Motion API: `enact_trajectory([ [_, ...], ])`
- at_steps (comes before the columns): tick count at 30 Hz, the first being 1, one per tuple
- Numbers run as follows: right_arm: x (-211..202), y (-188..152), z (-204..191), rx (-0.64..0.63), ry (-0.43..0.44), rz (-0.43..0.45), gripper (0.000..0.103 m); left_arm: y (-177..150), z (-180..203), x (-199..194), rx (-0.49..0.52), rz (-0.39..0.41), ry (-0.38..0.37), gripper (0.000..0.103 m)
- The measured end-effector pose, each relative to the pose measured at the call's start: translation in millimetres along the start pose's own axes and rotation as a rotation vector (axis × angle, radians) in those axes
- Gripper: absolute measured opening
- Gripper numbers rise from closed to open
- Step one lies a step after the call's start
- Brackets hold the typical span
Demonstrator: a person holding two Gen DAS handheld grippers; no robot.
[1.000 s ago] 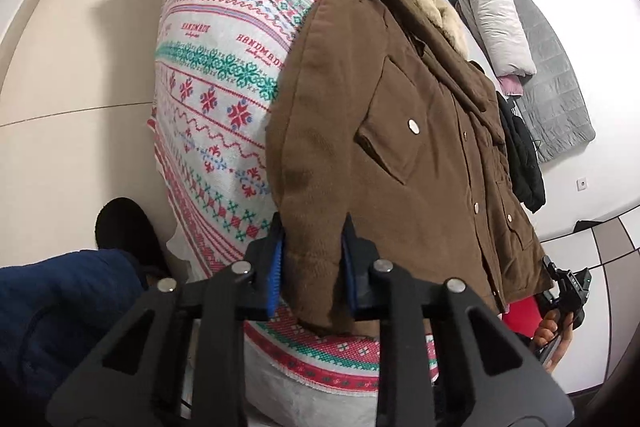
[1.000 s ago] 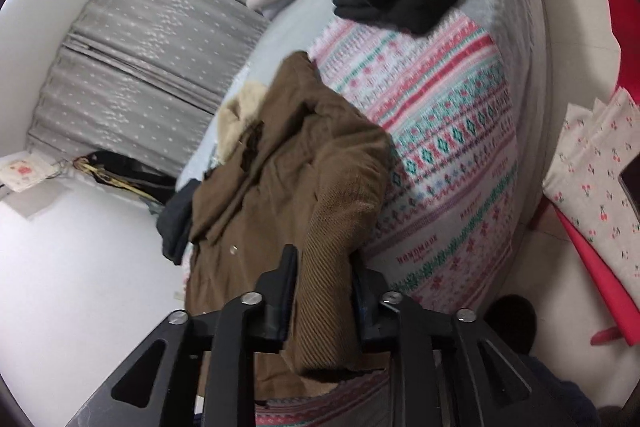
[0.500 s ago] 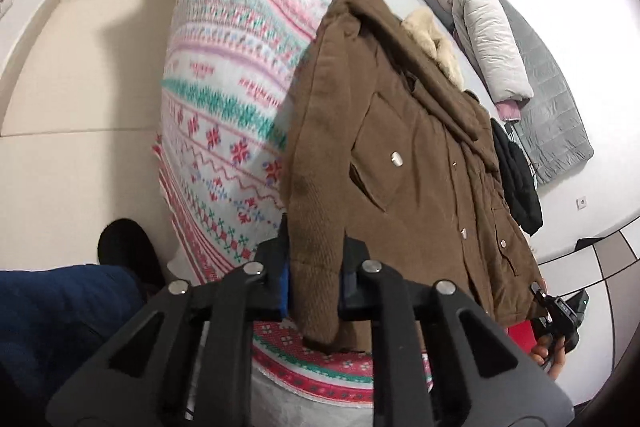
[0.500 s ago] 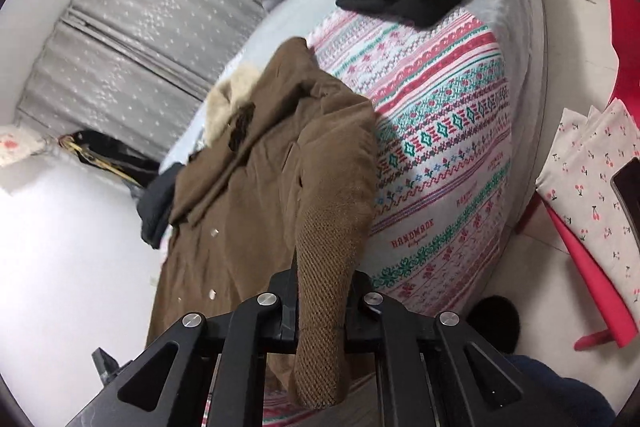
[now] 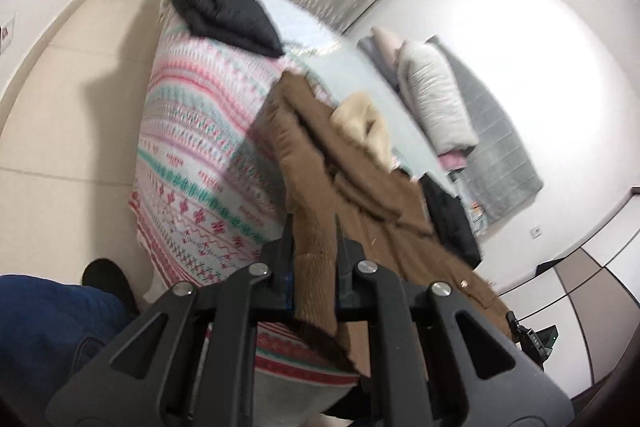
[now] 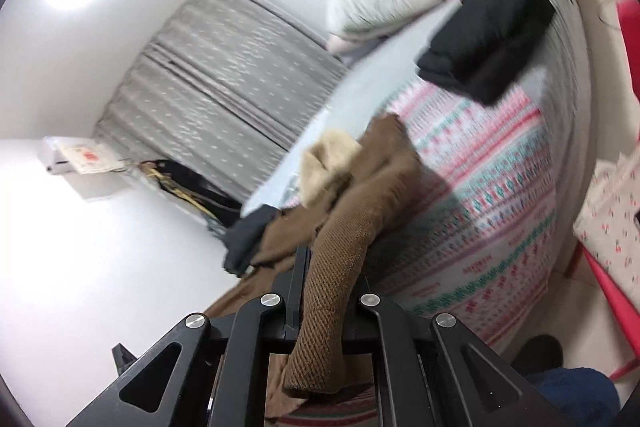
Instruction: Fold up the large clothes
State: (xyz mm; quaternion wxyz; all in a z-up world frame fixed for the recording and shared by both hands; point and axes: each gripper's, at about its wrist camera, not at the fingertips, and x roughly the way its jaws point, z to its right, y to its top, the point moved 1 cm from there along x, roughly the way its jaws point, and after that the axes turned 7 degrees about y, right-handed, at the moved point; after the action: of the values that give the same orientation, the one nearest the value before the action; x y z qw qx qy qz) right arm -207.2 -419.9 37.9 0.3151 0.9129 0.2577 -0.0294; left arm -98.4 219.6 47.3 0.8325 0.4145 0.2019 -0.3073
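The left tool is clamped on a ribbed cuff of the brown coat, which stretches from the lower centre of the frame up over the patterned blanket on the bed, its cream collar toward the upper right. The right tool is likewise clamped on the other knitted cuff, the sleeve rising toward the centre of the frame. A folded black garment lies well apart at the upper right there, near a white pillow.
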Motion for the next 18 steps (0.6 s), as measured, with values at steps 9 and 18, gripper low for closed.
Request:
enact_trajectory([
  [9, -40, 14, -43, -0.086, 0.053, 0.085, 0.009, -5, -3, -36, -0.057, 0.022, -0.058, 0.015],
  [18, -6, 38, -12, 0.052, 0.115, 0.110, 0.009, 41, 2, 3, -0.200, -0.008, -0.112, 0.015],
])
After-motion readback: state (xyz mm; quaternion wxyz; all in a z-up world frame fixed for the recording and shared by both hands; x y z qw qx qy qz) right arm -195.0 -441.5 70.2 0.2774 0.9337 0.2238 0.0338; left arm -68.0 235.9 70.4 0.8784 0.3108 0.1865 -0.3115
